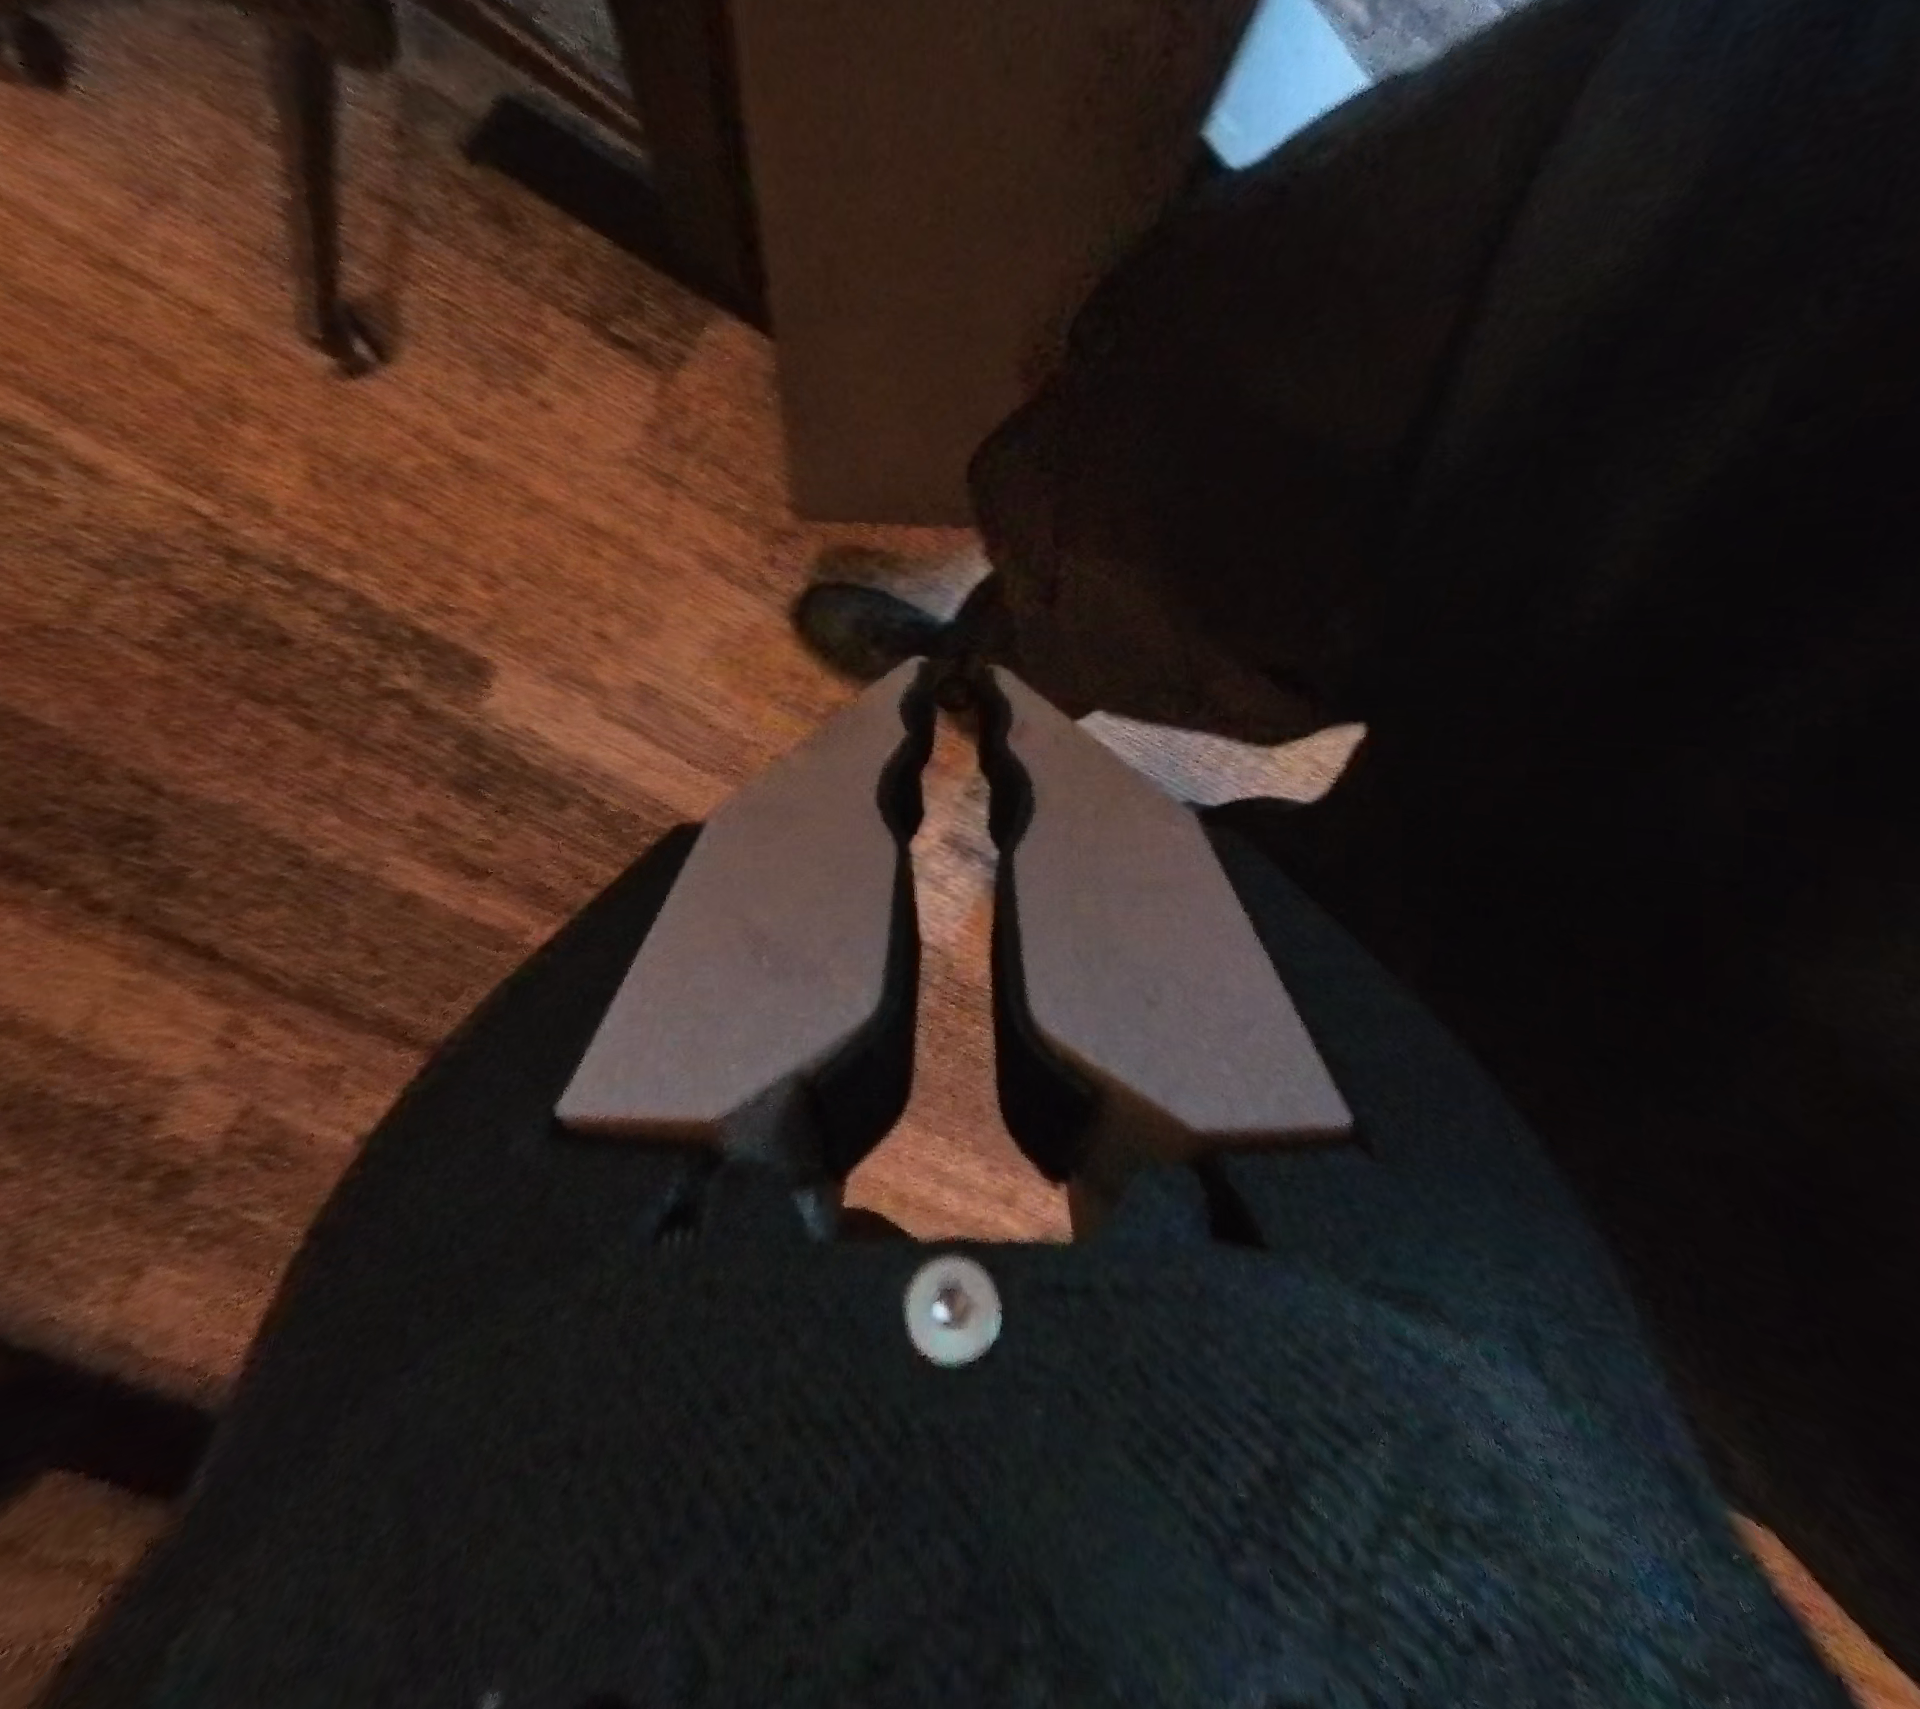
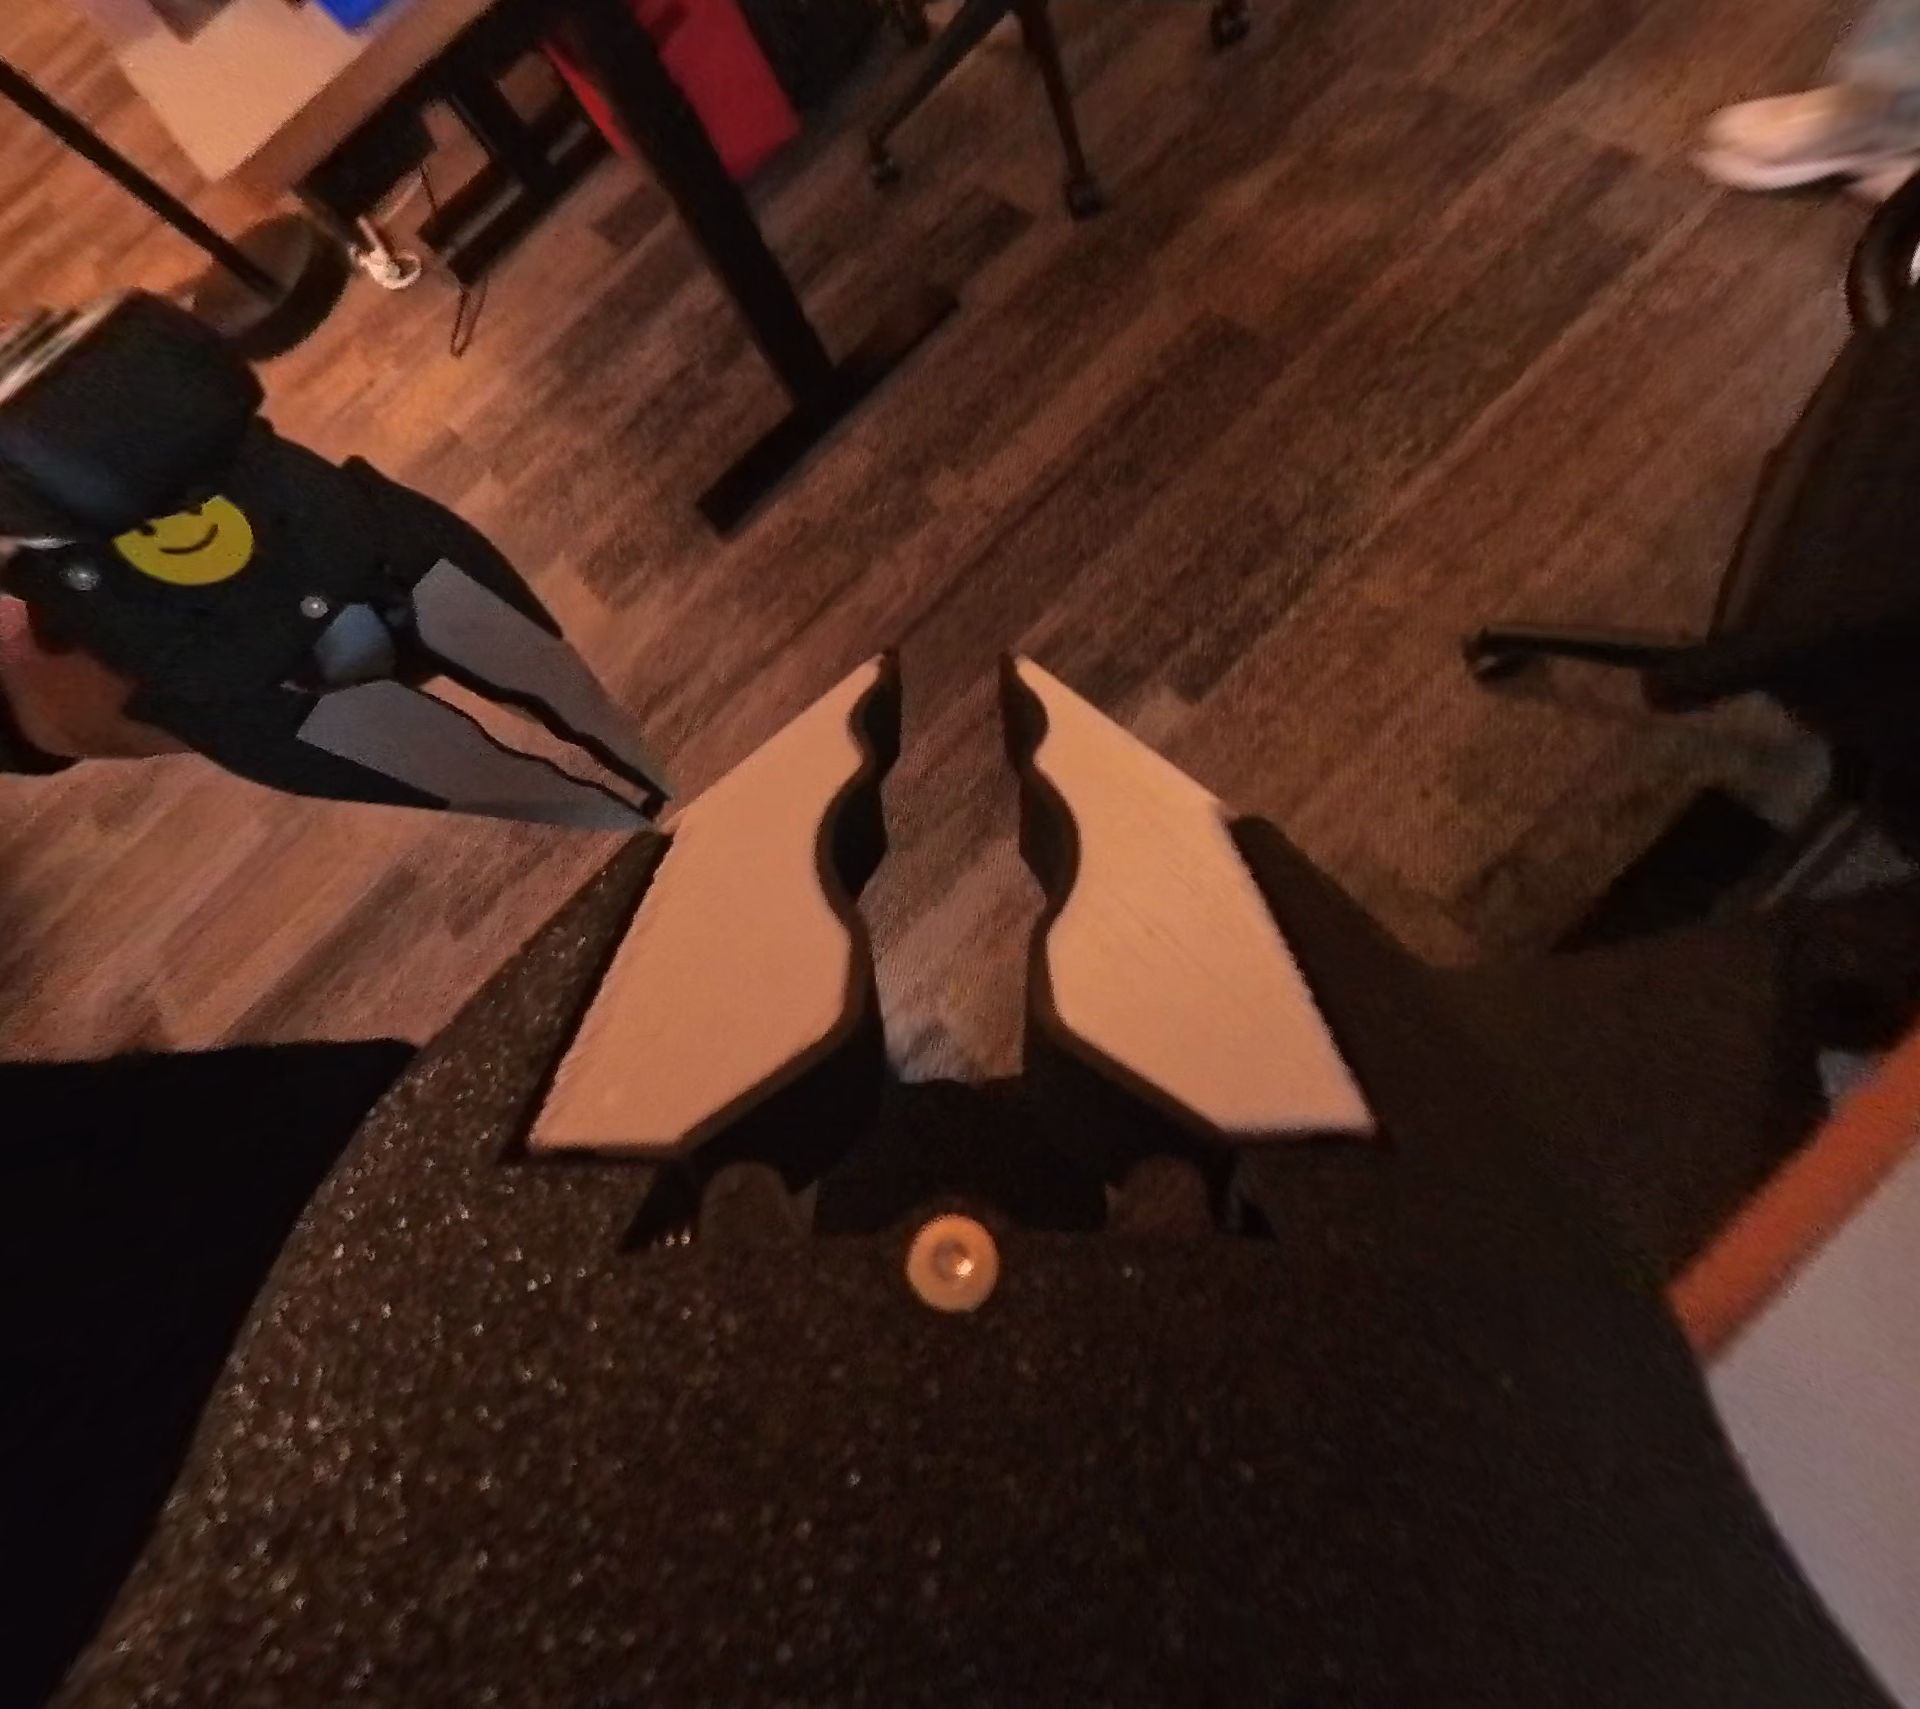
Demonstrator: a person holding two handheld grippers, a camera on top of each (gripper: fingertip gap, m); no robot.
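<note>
dim, warm orange cast | soft blur throughout | wide-angle edge distortion

The left gripper (image 1: 954, 688) pinches a thin black cord (image 1: 961, 631) at the black fabric's (image 1: 1455, 412) edge. The right gripper (image 2: 951, 672) hangs parted above carpet (image 2: 1247, 412).

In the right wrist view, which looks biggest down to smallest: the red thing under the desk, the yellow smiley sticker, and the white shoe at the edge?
As they appear in the picture:
1. Red container under the desk
2. White shoe, cut off by the frame, so unsure
3. Yellow smiley sticker on the other hand-held gripper, which is nearer the camera
</note>
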